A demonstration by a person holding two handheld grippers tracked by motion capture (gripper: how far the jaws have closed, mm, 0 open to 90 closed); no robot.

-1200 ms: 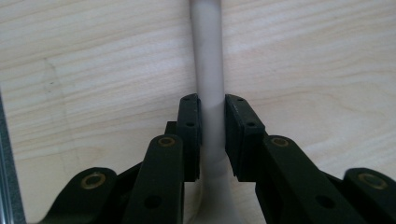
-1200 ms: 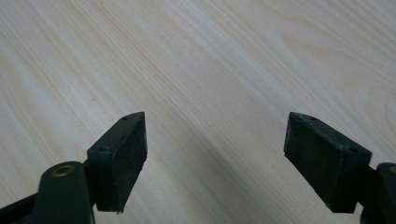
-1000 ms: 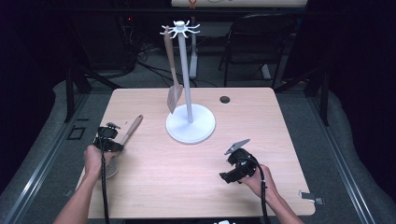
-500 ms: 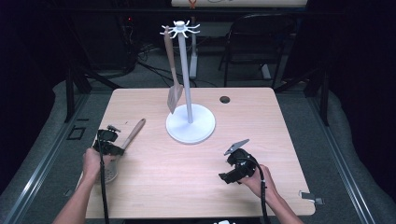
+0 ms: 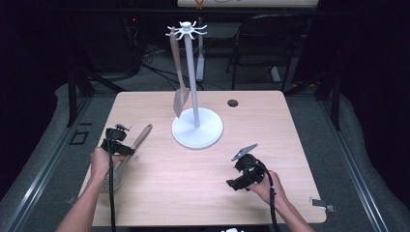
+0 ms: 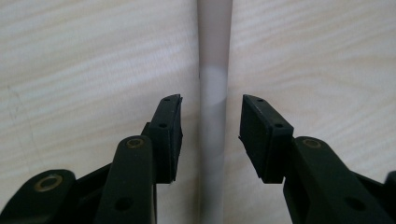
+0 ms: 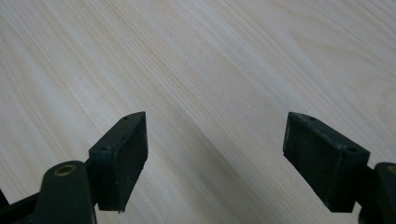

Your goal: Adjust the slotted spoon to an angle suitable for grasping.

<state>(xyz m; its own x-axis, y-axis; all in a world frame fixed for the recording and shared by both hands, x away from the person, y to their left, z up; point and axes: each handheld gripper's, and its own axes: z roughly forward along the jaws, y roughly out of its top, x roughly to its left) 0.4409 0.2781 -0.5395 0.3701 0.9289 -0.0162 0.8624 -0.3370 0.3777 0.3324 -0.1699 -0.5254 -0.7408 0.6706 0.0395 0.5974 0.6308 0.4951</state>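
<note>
On the table, the spoon (image 5: 129, 152) lies handle toward the stand (image 5: 197, 128).

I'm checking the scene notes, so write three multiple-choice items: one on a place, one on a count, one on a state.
1. Where is the spatula?
A. Hanging from the top of the white stand
B. Lying flat at the table's right edge
C. Held in the right gripper

2. How many utensils hang on the white stand?
A. One
B. Three
C. Five

3. How do the left gripper fingers stand at the handle?
A. Pressed shut on it
B. Either side of it, with a gap
C. Far from any handle

Answers:
1 A: in the high view it dangles from a hook beside the pole.
2 A: only the spatula hangs there.
3 B: the left gripper view shows table between each pad and the handle; the jaws have just been opening.
</note>
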